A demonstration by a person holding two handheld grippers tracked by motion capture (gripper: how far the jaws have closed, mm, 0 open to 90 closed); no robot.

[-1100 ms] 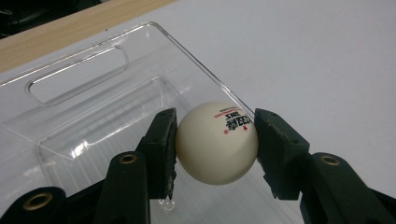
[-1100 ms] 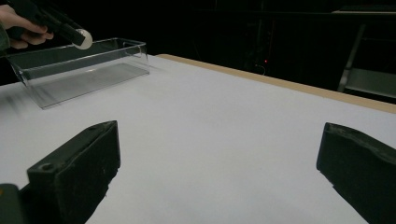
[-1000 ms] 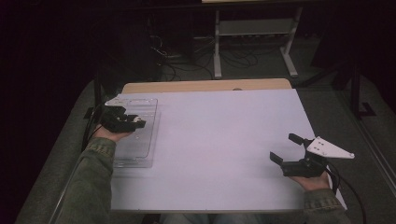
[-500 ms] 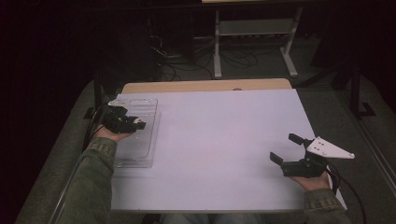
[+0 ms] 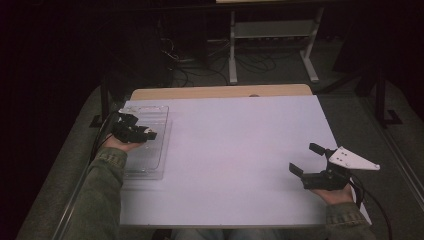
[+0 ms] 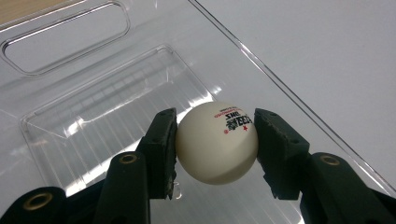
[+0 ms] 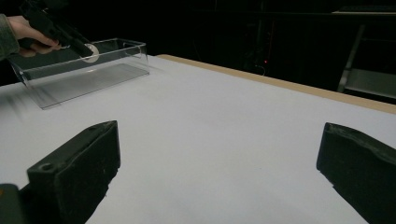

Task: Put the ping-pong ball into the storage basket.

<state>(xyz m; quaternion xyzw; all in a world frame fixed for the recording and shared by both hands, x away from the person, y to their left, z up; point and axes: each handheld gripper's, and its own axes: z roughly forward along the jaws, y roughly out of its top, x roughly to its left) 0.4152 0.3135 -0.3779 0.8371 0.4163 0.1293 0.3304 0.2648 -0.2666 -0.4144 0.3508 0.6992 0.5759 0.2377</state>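
1. So, my left claw (image 6: 215,144) is clamped on the one white ball (image 6: 217,142), held over the clear plastic tray (image 5: 156,125) at the left of the tabletop (image 5: 235,150)
2. I judge the carry done and only the drop into the tray left
3. My right claw (image 5: 307,160) hangs wide apart, empty, near the right edge
4. Count: one ball, one tray, two claws

Bin (image 5: 150,150) on the table (image 5: 235,150) at its left edge. Left gripper (image 6: 215,140) over the bin, ball (image 6: 217,142) between its jaws. Right gripper (image 5: 306,159) near the table's near right corner, well apart from the bin.
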